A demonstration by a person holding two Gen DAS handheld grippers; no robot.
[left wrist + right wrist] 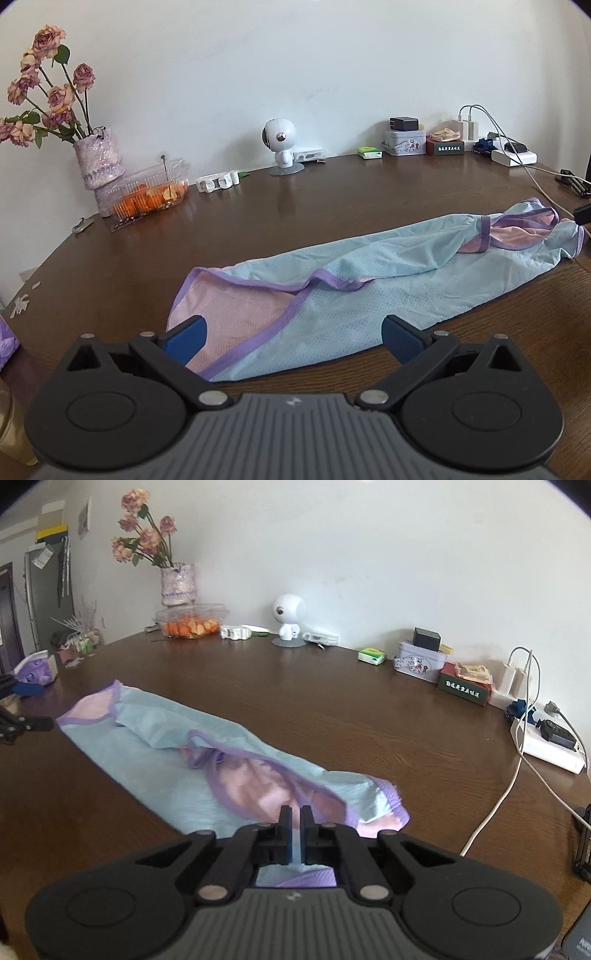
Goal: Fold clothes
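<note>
Left-wrist view: the left gripper stands with its jaws spread wide, its blue fingers just over the near end of the garment with nothing pressed between them. The garment, light blue with purple trim and a pink inner side, lies as a long, loosely folded strip on the brown wooden table, running from 6 o'clock toward 3 o'clock. A small part of the right gripper shows at the 3 o'clock edge, by the garment's far end.

At 10 o'clock stands a vase of dried roses, with a clear box of oranges just beside it. A small white robot figure stands against the wall at 12 o'clock. At 2 o'clock sit a tin, a dark box and a power strip with chargers and cables.

Right-wrist view: the right gripper has its jaws drawn together, with only a thin slit between them. Light blue and purple cloth shows in the slit and under the fingers, so the jaws pinch the garment's near edge. From 6 o'clock the garment stretches away toward 9 o'clock, where a tip of the left gripper appears. A white cable trails across the table at 3 o'clock.
</note>
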